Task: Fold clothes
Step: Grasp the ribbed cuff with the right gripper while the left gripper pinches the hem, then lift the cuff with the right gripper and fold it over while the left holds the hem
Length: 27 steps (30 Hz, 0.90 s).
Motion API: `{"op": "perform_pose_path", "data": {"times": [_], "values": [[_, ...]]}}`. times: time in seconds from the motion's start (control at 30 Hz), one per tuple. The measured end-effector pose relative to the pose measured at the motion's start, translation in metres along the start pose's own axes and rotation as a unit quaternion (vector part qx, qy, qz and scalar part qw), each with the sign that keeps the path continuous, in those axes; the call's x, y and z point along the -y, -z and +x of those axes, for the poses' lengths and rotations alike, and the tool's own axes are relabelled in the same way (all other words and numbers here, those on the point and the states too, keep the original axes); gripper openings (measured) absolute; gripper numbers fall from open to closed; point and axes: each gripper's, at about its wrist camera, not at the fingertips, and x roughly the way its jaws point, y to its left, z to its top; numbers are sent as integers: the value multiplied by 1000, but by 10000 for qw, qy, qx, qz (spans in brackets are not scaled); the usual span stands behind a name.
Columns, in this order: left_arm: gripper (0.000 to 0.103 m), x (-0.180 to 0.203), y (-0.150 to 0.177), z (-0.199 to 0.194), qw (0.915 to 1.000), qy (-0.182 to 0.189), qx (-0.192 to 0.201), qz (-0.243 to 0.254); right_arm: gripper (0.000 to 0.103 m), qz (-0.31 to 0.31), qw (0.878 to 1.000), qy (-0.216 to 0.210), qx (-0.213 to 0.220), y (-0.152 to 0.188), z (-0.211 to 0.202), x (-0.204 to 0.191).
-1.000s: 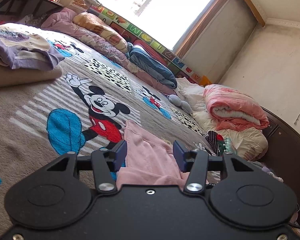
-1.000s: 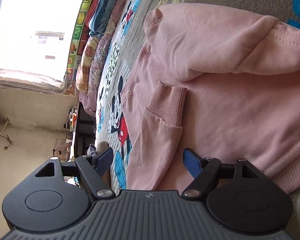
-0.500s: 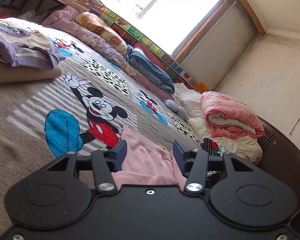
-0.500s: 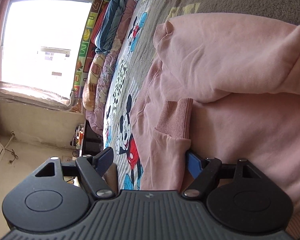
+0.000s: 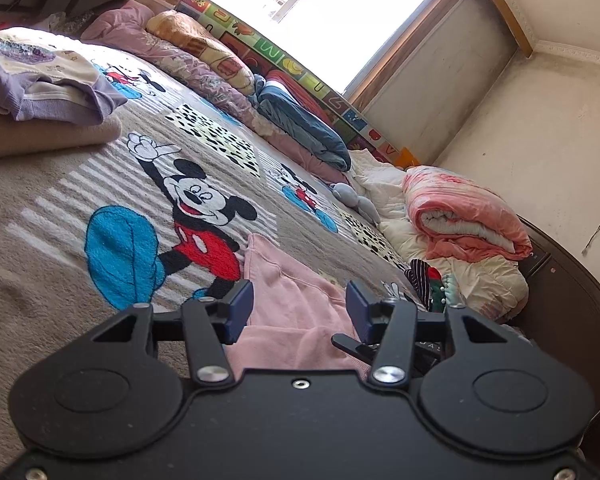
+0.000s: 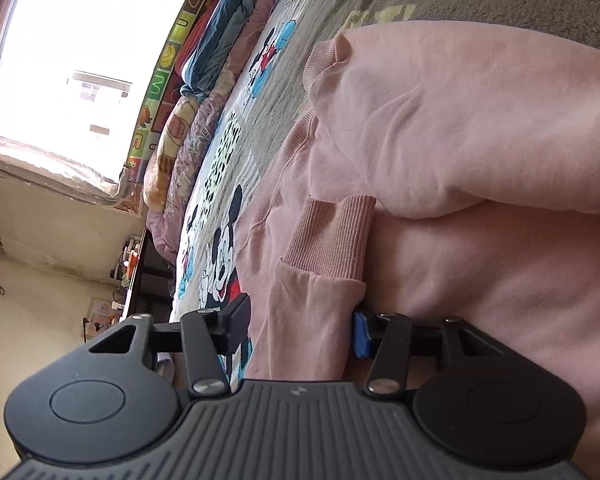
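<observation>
Pink sweatshirt [image 6: 480, 280] lies on the bed [image 5: 40, 208]; your right claw [image 6: 300, 330] stands released around its sleeve at 12 o'clock, ready to fold; left claw [image 5: 300, 308] released too.

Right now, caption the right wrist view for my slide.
Open right gripper straddling a sleeve of the pink sweatshirt on the cartoon blanket.
</observation>
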Motion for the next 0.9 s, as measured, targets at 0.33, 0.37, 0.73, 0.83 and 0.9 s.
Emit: {"op": "perform_pose_path", "data": {"times": [0.33,0.37,0.73,0.83,0.9], "values": [[54,-3,6,-2,9995,-200,-245,89,8,-839,9958,-205,-305,-11,-9,-30],[54,-3,7,-4,9993,-217,-270,117,8,-963,9944,-255,-347,-14,-10,-36],[64,32,49,-17,9920,-573,-788,802,6,-2286,9672,-791,-777,-46,-25,-103],[64,38,69,-9,9910,-788,-902,598,6,-2399,9649,-779,-726,-52,-35,-109],[64,43,82,-2,9894,-933,-964,556,6,-2475,9633,-770,-692,-56,-41,-112]]}}
